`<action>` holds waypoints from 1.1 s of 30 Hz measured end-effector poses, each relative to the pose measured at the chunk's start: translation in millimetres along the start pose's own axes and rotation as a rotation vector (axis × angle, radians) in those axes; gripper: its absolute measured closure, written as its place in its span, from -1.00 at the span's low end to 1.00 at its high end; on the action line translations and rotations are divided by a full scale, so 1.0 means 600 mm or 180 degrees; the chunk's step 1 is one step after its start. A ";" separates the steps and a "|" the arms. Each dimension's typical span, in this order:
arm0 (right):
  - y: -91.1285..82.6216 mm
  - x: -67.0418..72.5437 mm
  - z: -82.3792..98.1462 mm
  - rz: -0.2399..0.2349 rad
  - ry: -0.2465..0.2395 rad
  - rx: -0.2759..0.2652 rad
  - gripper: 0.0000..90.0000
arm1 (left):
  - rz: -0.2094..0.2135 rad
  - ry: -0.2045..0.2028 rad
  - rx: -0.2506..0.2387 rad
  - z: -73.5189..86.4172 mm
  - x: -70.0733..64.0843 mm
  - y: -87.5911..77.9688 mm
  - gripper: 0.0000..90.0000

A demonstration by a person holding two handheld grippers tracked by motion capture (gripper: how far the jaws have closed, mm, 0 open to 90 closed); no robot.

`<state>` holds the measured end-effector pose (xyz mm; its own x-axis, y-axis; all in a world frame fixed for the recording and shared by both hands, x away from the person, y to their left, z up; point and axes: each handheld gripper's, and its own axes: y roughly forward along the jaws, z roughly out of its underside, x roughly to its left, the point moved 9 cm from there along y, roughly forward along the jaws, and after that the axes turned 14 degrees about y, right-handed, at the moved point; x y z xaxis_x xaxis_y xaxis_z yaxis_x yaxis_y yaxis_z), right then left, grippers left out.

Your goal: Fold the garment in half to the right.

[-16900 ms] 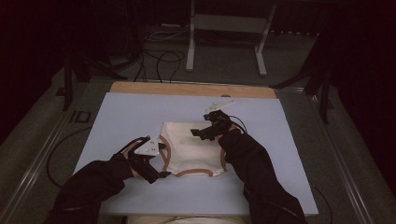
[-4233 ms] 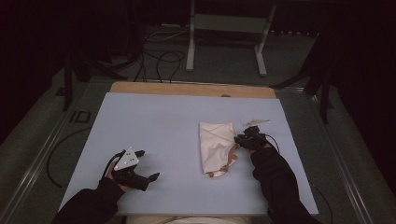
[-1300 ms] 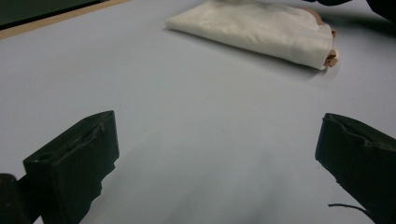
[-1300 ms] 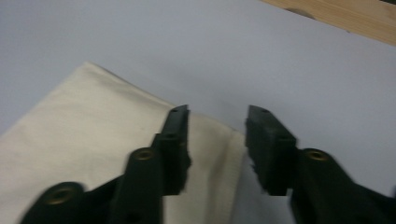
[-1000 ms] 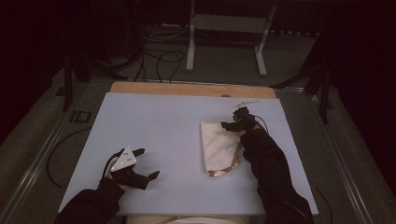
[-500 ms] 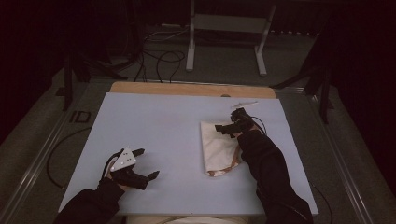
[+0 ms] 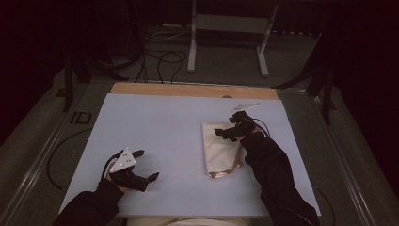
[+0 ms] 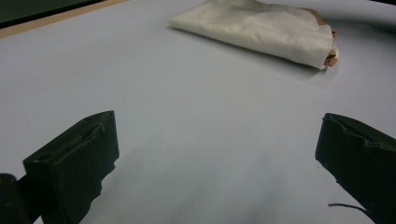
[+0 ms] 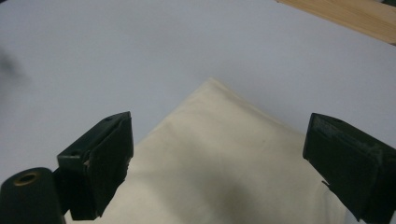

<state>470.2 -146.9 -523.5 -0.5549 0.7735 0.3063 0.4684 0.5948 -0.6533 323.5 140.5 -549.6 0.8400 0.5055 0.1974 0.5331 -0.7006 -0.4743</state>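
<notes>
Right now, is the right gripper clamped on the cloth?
No, the right gripper has its jaws wide apart above the folded cloth, pads clear of it.

So the folded cloth (image 7: 220, 151) is lying on the table (image 7: 164, 127), sitting toward its right side. The right gripper (image 7: 231, 128) is hovering over the cloth's far end. The left gripper (image 7: 145, 165) is sitting well off to the cloth's left, near the table's front edge, with bare table lying between them.
</notes>
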 end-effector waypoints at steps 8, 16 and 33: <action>-0.027 0.012 0.017 -0.0057 -0.0082 -0.0048 -0.80 | -0.0056 -0.0002 -0.0045 -0.003 0.008 -0.014 -0.99; -0.053 0.015 0.050 -0.0137 -0.0094 -0.0091 -0.80 | -0.0022 -0.0001 0.0005 0.005 0.008 -0.019 -0.99; -0.093 0.023 0.123 -0.0152 -0.0086 -0.0255 -0.80 | -0.0161 -0.0108 0.0114 0.034 0.027 -0.048 -0.99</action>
<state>385.6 -186.0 -534.0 -0.5959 0.7382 0.3162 0.4938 0.6473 -0.5806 319.4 179.1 -550.1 0.8078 0.5570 0.1929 0.5703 -0.6557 -0.4949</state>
